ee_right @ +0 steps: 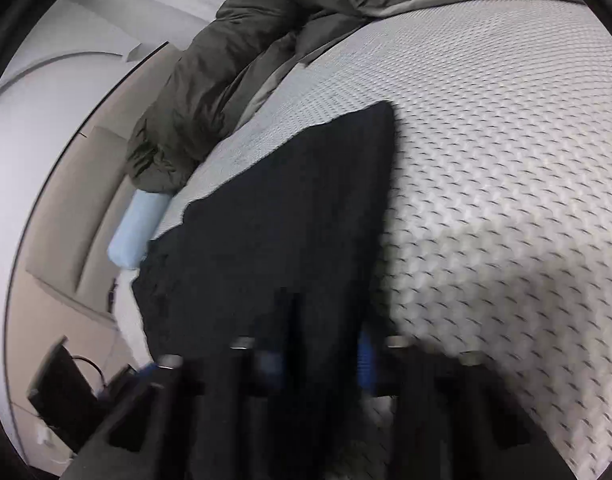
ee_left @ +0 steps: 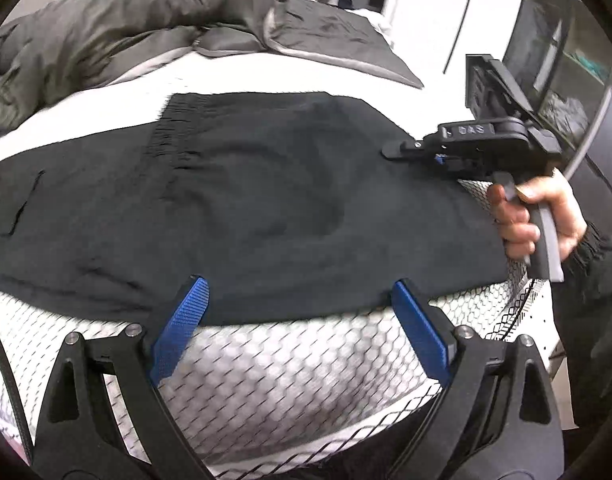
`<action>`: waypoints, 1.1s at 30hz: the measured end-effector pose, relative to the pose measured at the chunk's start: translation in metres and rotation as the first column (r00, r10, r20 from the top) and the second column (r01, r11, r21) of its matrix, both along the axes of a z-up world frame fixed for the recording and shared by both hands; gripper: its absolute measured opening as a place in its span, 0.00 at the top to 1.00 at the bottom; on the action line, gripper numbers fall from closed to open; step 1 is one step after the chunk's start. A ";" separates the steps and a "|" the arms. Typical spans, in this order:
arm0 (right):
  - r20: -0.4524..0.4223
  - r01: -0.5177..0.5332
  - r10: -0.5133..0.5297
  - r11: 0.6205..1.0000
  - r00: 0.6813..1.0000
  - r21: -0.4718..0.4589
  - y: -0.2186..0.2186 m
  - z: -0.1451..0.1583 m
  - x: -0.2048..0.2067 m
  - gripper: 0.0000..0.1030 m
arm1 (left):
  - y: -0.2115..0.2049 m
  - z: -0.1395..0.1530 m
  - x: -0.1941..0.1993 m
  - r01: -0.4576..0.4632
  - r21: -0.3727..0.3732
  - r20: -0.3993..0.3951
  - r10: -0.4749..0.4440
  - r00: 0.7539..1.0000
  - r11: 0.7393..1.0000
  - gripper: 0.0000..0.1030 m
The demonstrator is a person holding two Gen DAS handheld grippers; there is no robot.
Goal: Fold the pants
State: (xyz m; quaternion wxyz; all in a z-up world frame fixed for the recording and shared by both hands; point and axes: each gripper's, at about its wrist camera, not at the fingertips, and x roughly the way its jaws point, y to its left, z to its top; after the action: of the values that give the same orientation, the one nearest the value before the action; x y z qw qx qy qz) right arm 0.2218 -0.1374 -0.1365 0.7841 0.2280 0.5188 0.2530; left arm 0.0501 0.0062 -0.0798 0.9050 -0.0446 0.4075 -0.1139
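Black pants (ee_left: 242, 200) lie spread flat across the white honeycomb-patterned mattress (ee_left: 290, 368), with the gathered waistband toward the upper left. My left gripper (ee_left: 300, 300) stands open at the near edge of the pants, and its blue pads (ee_left: 184, 320) straddle that hem without pressing on it. At the right end of the pants, a hand (ee_left: 534, 216) holds my right gripper (ee_left: 402, 151), which is shut on the fabric. The right wrist view is blurred: the pants (ee_right: 274, 220) run down into the right gripper (ee_right: 318, 348).
A crumpled grey-green duvet (ee_left: 106, 20) and a dark pillow (ee_left: 330, 32) lie at the far side of the bed. Dark shelving (ee_left: 554, 60) stands to the right. A light blue roll (ee_right: 136, 228) sits at the mattress edge, and a black device (ee_right: 62, 384) lies on the floor.
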 end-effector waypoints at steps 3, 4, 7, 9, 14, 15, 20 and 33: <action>0.065 -0.014 0.019 0.997 0.998 -0.080 0.003 0.015 0.016 0.91 | 0.016 0.003 -0.009 -0.034 0.027 0.005 0.034 0.999 0.999 0.11; 0.085 -0.022 0.035 0.988 0.996 -0.150 0.011 0.017 0.031 0.86 | 0.023 0.004 -0.010 -0.054 0.033 0.003 0.054 0.999 0.998 0.11; 0.088 0.011 0.018 0.946 0.996 -0.323 0.016 0.028 0.038 0.82 | 0.040 0.007 -0.010 -0.093 0.011 0.017 0.093 0.996 0.996 0.11; 0.184 0.053 0.013 0.936 0.983 -0.348 0.018 0.048 0.013 0.80 | 0.047 0.013 -0.007 -0.093 -0.013 0.052 0.093 0.994 0.996 0.11; 0.283 -0.030 0.146 0.926 0.948 -0.377 0.065 0.059 -0.065 0.72 | 0.025 0.018 0.051 -0.021 0.028 0.094 0.018 0.995 0.999 0.12; 0.278 -0.049 0.163 0.926 0.947 -0.375 0.076 0.054 -0.070 0.72 | 0.019 0.015 0.067 -0.003 0.030 0.088 0.001 0.996 1.000 0.14; 0.185 -0.130 0.238 0.878 0.953 -0.461 0.095 0.010 -0.066 0.75 | 0.008 -0.016 0.111 0.072 0.125 -0.026 -0.069 0.997 0.990 0.57; 0.230 -0.068 0.176 0.907 0.957 -0.415 0.104 0.042 -0.036 0.61 | 0.006 0.014 0.143 0.129 0.057 -0.039 -0.126 0.991 0.990 0.54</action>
State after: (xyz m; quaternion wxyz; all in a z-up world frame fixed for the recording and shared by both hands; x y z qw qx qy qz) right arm 0.1855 -0.0333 -0.0945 0.8583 -0.0068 0.4647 0.2176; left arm 0.1927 0.0127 -0.0661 0.8895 0.0065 0.4286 -0.1585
